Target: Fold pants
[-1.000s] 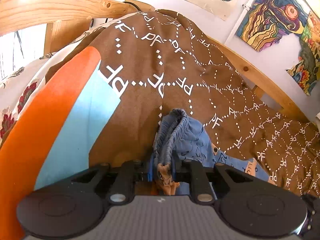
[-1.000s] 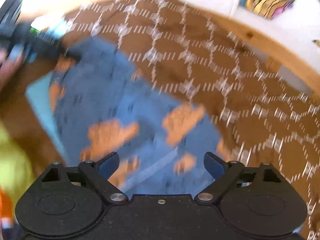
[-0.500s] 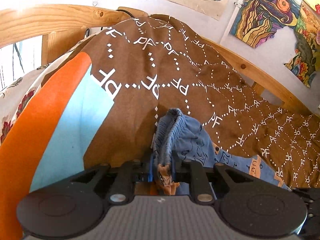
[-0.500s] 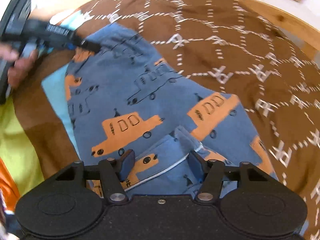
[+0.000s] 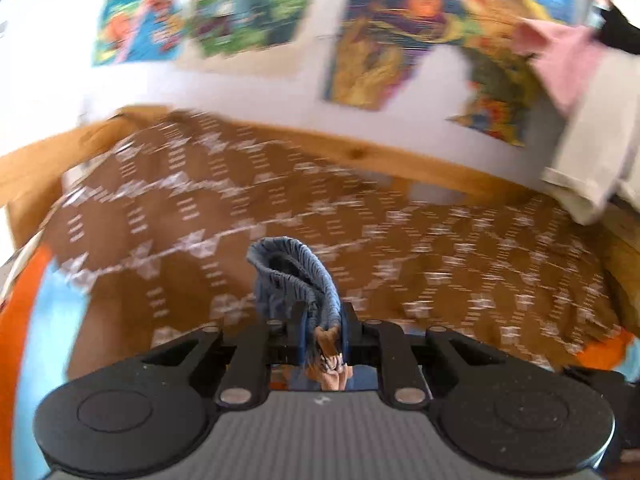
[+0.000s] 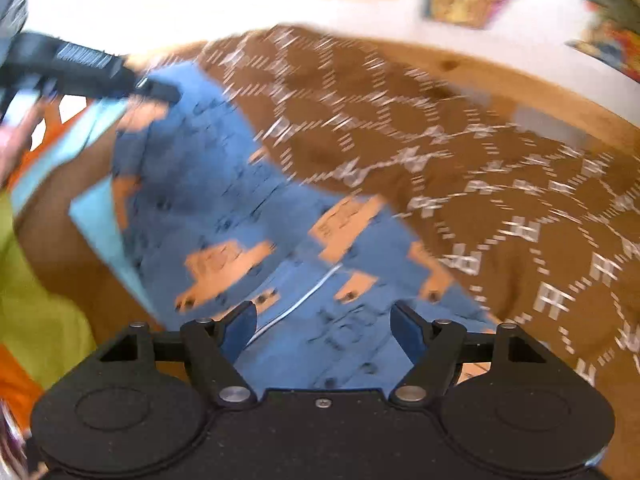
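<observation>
The blue pants [image 6: 256, 216] with orange car prints lie spread on the brown patterned blanket [image 6: 500, 184]. My left gripper [image 5: 320, 320] is shut on the gathered waistband of the pants [image 5: 296, 272] and holds it off the blanket. It also shows in the right wrist view [image 6: 160, 90], at the pants' far left corner. My right gripper [image 6: 324, 324] is open just above the near end of the pants, with blue cloth between and under its fingers.
A wooden bed rail [image 5: 360, 152] runs along the wall with posters [image 5: 380, 36]. Pink and white cloth [image 5: 580, 92] hangs at the right. Orange and light blue bedding [image 5: 36, 340] lies at the left, yellow-green cloth [image 6: 36, 292] at the near left.
My left gripper has swung right and tilted up with the waistband; the view is blurred. My right gripper has opened wider and both views show motion blur.
</observation>
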The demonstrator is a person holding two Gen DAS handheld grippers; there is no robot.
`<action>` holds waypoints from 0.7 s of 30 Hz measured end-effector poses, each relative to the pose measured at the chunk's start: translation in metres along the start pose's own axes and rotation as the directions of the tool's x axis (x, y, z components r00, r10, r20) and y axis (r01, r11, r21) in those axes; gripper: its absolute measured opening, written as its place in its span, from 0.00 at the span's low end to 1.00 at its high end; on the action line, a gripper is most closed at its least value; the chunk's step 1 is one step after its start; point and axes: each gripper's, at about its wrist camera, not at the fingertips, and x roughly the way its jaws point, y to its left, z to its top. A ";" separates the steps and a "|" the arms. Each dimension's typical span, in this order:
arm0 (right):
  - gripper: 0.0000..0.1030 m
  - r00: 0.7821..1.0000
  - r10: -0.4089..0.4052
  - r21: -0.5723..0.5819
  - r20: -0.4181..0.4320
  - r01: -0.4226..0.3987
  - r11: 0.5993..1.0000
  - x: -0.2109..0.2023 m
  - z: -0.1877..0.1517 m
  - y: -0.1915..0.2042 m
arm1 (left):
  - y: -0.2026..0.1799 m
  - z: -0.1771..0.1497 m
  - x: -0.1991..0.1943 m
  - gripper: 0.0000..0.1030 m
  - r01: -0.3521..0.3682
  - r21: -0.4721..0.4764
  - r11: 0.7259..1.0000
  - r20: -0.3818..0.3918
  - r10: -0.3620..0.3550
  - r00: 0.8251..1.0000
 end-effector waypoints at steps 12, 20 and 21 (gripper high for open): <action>0.85 0.970 -0.243 0.202 0.027 0.233 0.951 -0.077 -0.056 -0.100 | -0.167 -0.048 0.047 0.19 0.334 0.251 0.909 -0.171 -0.298 0.939; 0.89 0.956 -0.293 0.233 0.002 0.285 0.930 -0.086 -0.078 -0.130 | -0.207 -0.117 0.074 0.57 0.371 0.339 0.865 -0.298 -0.276 0.914; 0.89 0.957 -0.290 0.237 0.003 0.281 0.930 -0.086 -0.079 -0.132 | -0.208 -0.118 0.071 0.59 0.370 0.364 0.855 -0.300 -0.269 0.915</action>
